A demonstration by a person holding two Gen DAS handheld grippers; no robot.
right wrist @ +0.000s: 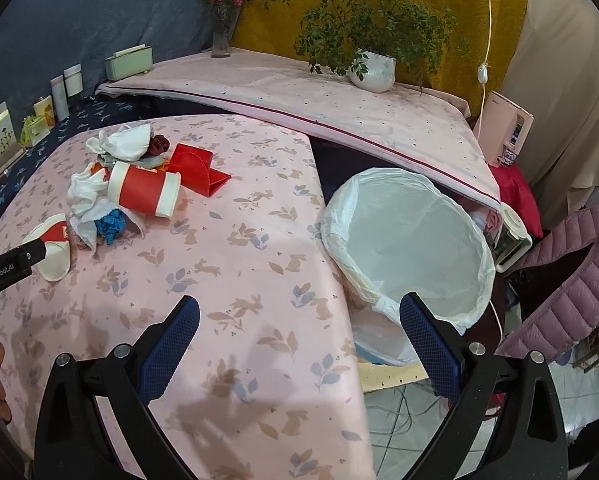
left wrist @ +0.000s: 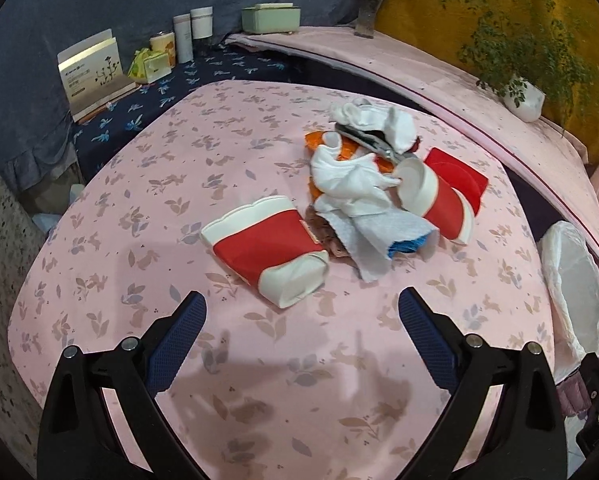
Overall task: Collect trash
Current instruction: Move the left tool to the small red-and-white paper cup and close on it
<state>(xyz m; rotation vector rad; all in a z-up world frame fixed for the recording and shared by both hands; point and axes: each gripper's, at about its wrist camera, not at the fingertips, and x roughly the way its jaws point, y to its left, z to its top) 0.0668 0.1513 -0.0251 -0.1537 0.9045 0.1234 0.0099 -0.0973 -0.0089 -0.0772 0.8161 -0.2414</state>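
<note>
A pile of trash lies on the pink table [left wrist: 259, 360]: a flattened red-and-white paper cup [left wrist: 267, 250] nearest me, a second red-and-white cup [left wrist: 431, 196], crumpled white tissues [left wrist: 351, 184], a blue scrap [left wrist: 409, 246], a red flat carton [left wrist: 459, 172] and orange wrappers. My left gripper [left wrist: 301, 322] is open and empty, just short of the flattened cup. My right gripper [right wrist: 299, 326] is open and empty over the table edge beside the white-lined trash bin [right wrist: 411, 232]. The pile shows in the right wrist view too, with the cup [right wrist: 145, 194] and the flattened cup [right wrist: 53, 248].
A raised pink shelf [right wrist: 339, 108] behind holds a potted plant [right wrist: 373, 68], a flower vase [right wrist: 221, 42] and a green box [right wrist: 129, 62]. Tins and cartons [left wrist: 179, 40] stand on a dark blue cloth at the left. A purple jacket [right wrist: 571, 272] lies right of the bin.
</note>
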